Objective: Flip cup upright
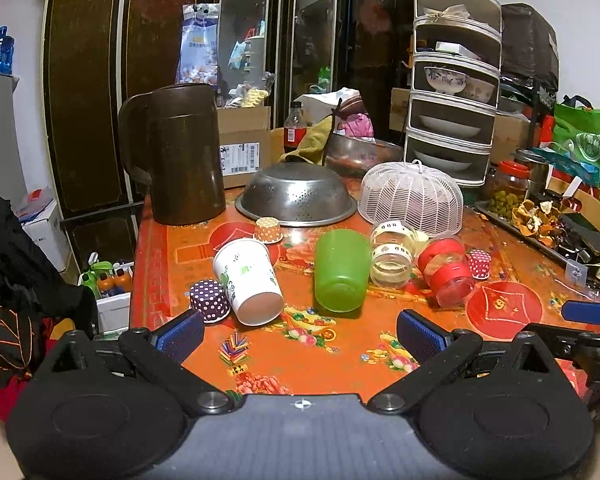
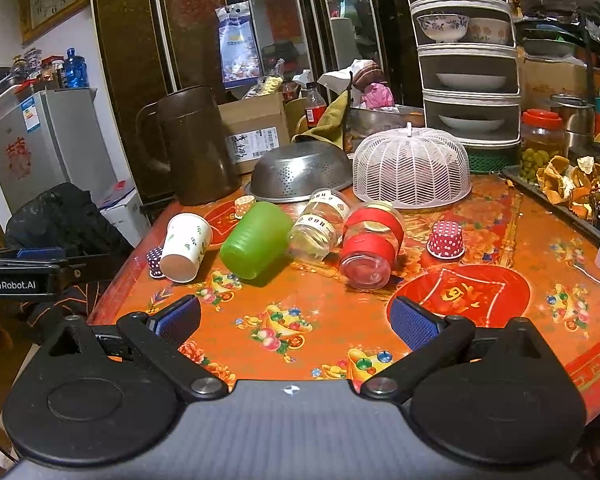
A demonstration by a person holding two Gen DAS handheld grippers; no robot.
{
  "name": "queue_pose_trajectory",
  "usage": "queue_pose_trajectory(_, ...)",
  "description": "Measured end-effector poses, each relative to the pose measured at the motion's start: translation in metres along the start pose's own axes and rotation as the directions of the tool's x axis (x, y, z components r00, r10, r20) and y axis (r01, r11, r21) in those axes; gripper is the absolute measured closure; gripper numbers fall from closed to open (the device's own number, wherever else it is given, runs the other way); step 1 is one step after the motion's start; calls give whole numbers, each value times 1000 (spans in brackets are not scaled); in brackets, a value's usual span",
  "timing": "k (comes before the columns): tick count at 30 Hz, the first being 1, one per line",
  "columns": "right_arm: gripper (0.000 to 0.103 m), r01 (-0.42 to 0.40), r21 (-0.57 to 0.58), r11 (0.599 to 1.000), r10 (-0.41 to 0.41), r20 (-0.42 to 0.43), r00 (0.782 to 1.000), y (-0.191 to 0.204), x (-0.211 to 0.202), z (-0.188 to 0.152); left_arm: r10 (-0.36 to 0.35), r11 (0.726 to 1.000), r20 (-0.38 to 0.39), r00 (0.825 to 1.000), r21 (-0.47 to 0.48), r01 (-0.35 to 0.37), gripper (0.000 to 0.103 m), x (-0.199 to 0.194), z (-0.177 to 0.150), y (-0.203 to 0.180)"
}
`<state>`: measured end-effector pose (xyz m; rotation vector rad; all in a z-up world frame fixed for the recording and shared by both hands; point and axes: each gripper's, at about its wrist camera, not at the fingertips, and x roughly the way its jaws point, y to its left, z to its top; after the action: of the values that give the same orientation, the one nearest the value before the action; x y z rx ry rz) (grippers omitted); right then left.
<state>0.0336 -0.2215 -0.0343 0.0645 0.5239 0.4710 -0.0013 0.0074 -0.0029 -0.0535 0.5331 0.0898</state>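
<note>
Several cups lie on their sides in a row on the orange table: a white paper cup (image 1: 248, 280) (image 2: 185, 246), a green plastic cup (image 1: 342, 269) (image 2: 255, 240), a clear cup with a printed band (image 1: 392, 258) (image 2: 320, 226) and a clear cup with red bands (image 1: 446, 272) (image 2: 370, 244). My left gripper (image 1: 300, 338) is open and empty, just short of the white and green cups. My right gripper (image 2: 295, 324) is open and empty, short of the red-banded cup.
Small dotted paper cups stand upside down: purple (image 1: 209, 300), orange (image 1: 267, 230), red (image 2: 446, 239). Behind the row are a brown jug (image 1: 179, 152), a steel colander (image 1: 295, 196) and a white mesh food cover (image 1: 412, 196). A tray of peels (image 2: 572, 184) lies at the right.
</note>
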Motion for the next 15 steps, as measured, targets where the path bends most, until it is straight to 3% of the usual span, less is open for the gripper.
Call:
queue_pose_trajectory(12, 1, -6, -2, 1000, 6, 16, 1000, -2, -1, 1, -4, 1000, -3, 1000, -2, 4, 0, -1, 0, -3)
queue_pose_trajectory(15, 1, 33, -52, 998, -30, 73, 997, 5, -4, -3, -4, 1000, -4, 1000, -3, 4, 0, -1, 0, -2)
